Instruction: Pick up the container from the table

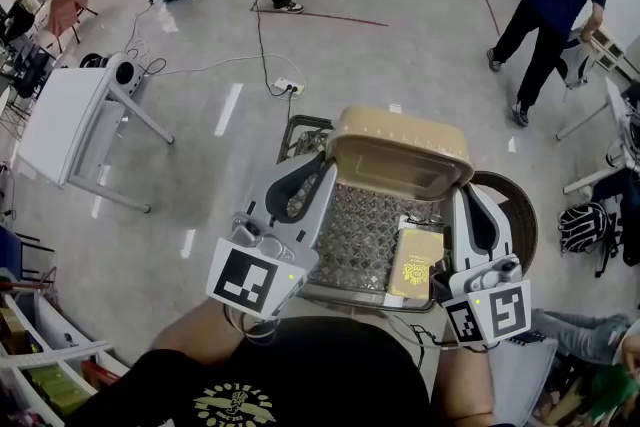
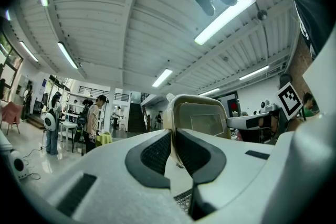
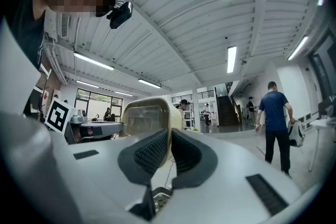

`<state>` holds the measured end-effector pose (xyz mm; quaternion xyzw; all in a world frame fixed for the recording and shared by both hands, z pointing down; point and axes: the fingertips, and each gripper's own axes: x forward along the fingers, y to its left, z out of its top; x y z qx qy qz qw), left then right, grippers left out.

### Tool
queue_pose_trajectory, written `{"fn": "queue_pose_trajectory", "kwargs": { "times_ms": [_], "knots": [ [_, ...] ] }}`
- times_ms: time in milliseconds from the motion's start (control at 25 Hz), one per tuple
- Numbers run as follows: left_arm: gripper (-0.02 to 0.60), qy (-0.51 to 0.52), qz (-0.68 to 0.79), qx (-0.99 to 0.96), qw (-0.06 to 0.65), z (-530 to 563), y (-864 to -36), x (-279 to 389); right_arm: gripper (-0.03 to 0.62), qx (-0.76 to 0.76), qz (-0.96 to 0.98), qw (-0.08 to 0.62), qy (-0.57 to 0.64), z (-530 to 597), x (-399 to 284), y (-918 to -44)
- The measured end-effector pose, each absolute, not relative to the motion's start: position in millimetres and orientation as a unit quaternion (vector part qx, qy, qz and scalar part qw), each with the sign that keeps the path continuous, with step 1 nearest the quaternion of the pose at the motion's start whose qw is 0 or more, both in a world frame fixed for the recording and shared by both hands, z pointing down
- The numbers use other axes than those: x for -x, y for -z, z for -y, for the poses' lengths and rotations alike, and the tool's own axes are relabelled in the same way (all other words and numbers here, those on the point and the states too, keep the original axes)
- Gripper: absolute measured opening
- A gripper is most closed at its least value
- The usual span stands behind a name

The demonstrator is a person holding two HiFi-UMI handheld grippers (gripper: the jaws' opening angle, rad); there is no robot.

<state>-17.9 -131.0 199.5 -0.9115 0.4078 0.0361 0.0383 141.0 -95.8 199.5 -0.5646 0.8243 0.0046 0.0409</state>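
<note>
Trainee: Container [image 1: 400, 153] sits where, exactly?

Coach: Centre of the head view, tan, carried between the two tools. It looks raised over the mesh tray [image 1: 365, 235] and the yellow booklet [image 1: 415, 263] on the worktop [image 1: 520, 215], though I can't tell how far clear it is.

Trainee: And the jaws?

Coach: Left gripper [image 1: 318, 177] pinches the container's left edge and right gripper [image 1: 468, 205] pinches its right edge. Each gripper view shows the dark pads pressed onto a thin strip of wall, with the container filling mid-frame behind them.

Trainee: So how do I lift it well?

Coach: My judgement is to raise both tools at one rate, so the tub stays level. A thin rim gives little purchase, so don't let the grippers drift apart or twist against each other, or one edge may slip out. Squeeze evenly on both sides. Go straight up, clear of the tray rim and the booklet.
</note>
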Motion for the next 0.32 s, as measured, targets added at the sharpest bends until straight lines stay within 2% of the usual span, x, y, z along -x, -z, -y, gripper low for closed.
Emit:
{"fn": "queue_pose_trajectory", "kwargs": {
  "times_ms": [320],
  "knots": [
    [0.034, -0.037, -0.404, 0.913, 0.039, 126.9, -195.9, 20.5, 0.026, 0.568, -0.822, 0.043, -0.003, 90.6, -138.7, -195.1]
  ]
}}
